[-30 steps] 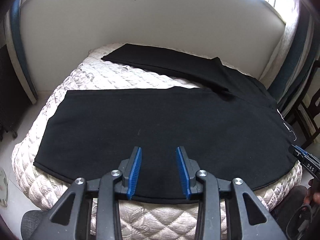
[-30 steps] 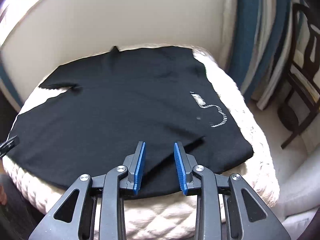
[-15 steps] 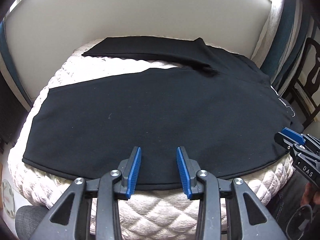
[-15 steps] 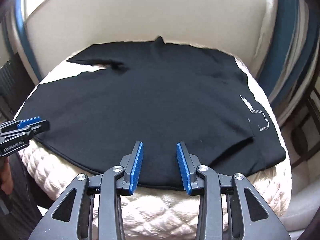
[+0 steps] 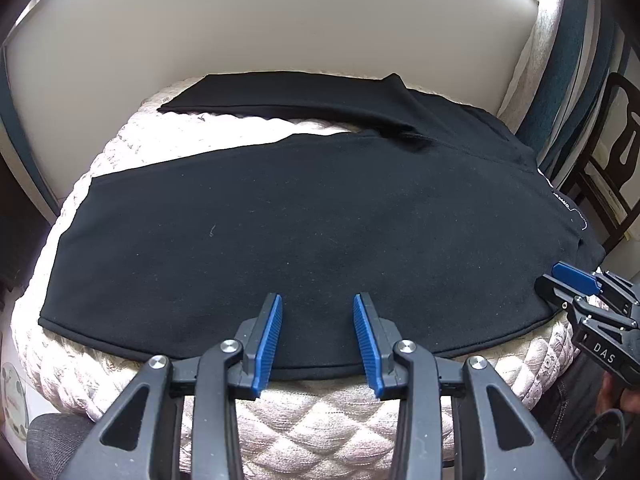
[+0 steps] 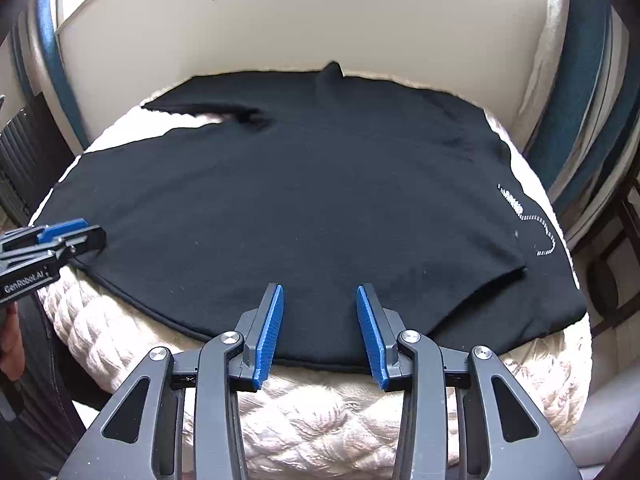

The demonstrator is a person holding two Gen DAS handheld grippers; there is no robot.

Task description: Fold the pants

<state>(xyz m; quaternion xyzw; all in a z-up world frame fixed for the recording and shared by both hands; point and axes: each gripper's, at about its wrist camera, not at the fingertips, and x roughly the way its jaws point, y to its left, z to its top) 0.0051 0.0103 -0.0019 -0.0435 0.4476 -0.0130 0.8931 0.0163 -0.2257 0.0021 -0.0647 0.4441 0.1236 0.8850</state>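
Both tongs closer to 1 pants (image 5: 312, 232); 2 legs spread.

I see the pants (image 5: 320, 232) lying flat on the quilted cushion (image 5: 320, 412), legs running to my left, waist to my right. The far leg (image 5: 288, 94) lies behind the near one, with bare quilt between them. The padded backrest (image 5: 280, 24) rises behind the cushion. A chair (image 5: 612, 168) stands to the right, beyond the cushion. My left gripper (image 5: 318, 336) sits over the near hem; my right gripper (image 6: 320, 330) sits over the same edge, further right.
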